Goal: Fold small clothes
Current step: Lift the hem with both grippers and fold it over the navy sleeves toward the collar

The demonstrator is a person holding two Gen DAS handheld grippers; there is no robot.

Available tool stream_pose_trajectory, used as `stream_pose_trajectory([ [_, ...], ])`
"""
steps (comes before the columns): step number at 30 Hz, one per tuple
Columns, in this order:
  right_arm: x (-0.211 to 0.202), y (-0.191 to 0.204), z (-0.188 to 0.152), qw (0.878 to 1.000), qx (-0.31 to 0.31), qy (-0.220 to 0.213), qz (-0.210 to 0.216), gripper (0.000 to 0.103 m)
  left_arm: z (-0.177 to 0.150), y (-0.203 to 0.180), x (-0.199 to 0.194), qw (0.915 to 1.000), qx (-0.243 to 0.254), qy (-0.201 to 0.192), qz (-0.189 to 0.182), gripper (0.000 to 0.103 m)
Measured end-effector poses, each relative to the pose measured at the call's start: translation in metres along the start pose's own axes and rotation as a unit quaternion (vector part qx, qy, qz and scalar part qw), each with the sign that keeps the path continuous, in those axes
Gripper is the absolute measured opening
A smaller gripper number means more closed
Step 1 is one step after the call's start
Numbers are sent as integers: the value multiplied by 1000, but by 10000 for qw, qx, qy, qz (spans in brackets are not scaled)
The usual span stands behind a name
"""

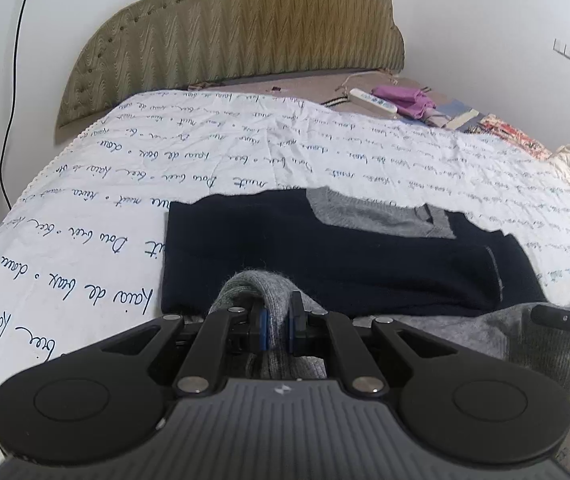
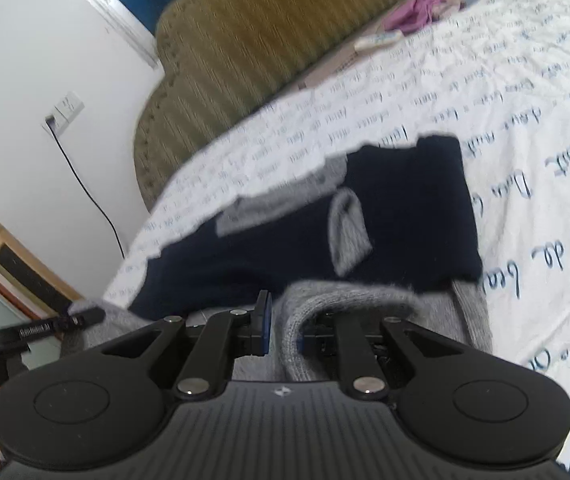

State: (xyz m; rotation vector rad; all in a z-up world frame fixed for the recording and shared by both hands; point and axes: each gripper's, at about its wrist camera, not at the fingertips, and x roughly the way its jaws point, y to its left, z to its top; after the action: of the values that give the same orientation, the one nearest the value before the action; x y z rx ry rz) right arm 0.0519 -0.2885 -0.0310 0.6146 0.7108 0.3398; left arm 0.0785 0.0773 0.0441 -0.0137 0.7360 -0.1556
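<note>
The left claw (image 1: 278,322) is pinched tight on a fold of the sweater's grey hem (image 1: 263,284), low in the frame's centre. The right claw (image 2: 285,330) likewise grips a bunch of that grey knit. The navy sweater (image 1: 325,256) lies mid-frame on the bed's white script-printed sheet (image 1: 85,240), its grey collar toward the headboard (image 1: 245,32).

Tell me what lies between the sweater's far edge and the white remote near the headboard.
Only bare script-printed bedsheet lies between the sweater and the remote; the left wrist view shows it best.
</note>
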Motion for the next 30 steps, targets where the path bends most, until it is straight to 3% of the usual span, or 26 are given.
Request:
stream_pose_trajectory([
  [6,-2,-22,-15,9986,396,355,21,14,-7,11,12,9994,-120,285,-126,11],
  [8,-4,-20,-24,9985,243,483,-3,14,-11,15,13,9990,-164,367,-181,19],
  [11,-6,-13,-30,9984,-26,557,6,11,-15,21,15,9976,-274,548,-321,18],
  [13,-11,-6,-28,9988,-190,451,45,6,-16,24,15,9967,-356,622,-369,9],
  [20,-20,11,-5,9993,-310,-61,202,6,0,24,0,9971,-420,411,-492,8],
  [30,-19,20,22,9976,-403,-565,-21,6,30,18,7,9982,-412,229,-384,8],
])
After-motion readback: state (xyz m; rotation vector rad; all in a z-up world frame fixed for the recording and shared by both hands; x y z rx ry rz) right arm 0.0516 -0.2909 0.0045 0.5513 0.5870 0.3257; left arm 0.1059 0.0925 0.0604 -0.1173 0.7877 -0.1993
